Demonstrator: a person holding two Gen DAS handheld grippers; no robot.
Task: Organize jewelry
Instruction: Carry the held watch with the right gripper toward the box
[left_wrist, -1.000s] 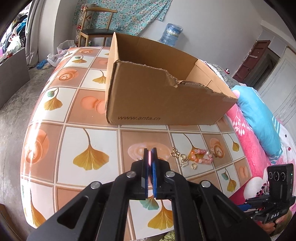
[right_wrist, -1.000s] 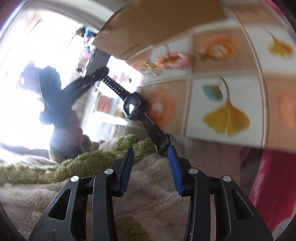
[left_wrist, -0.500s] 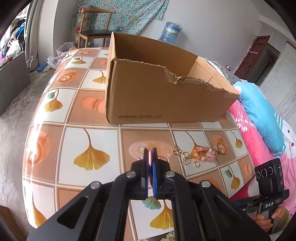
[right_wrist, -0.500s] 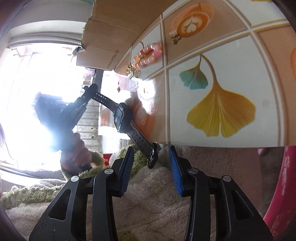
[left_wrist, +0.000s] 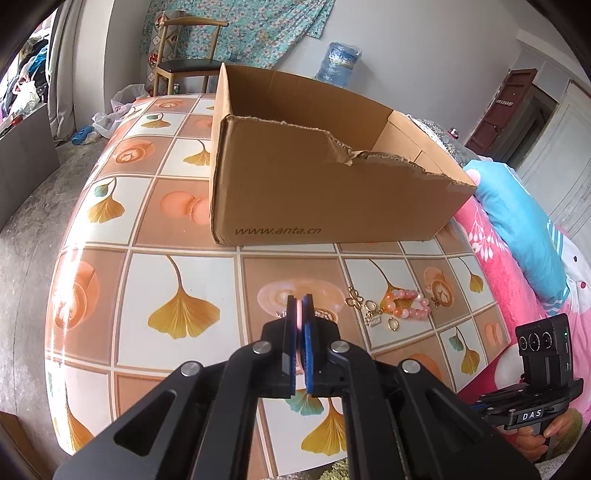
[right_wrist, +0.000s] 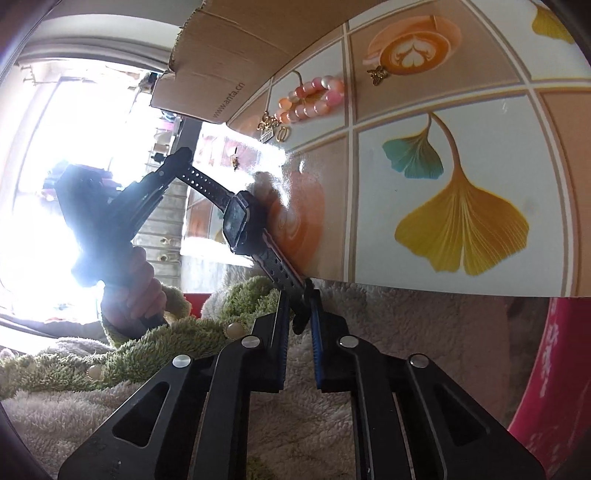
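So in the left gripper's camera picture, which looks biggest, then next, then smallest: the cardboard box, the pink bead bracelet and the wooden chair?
1. cardboard box, by far the biggest.
2. wooden chair, though it stands far back, so it only looks small.
3. pink bead bracelet, the smallest, even though it lies close to the camera.

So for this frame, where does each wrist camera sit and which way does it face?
Left wrist: on the left gripper, angled down over the table at the cardboard box; jaws shut on the watch strap; the right hand shows.
Right wrist: on the right gripper, low at the table edge; jaws just closed on the watch strap; the left hand shows.
Shared: box, bead bracelet.
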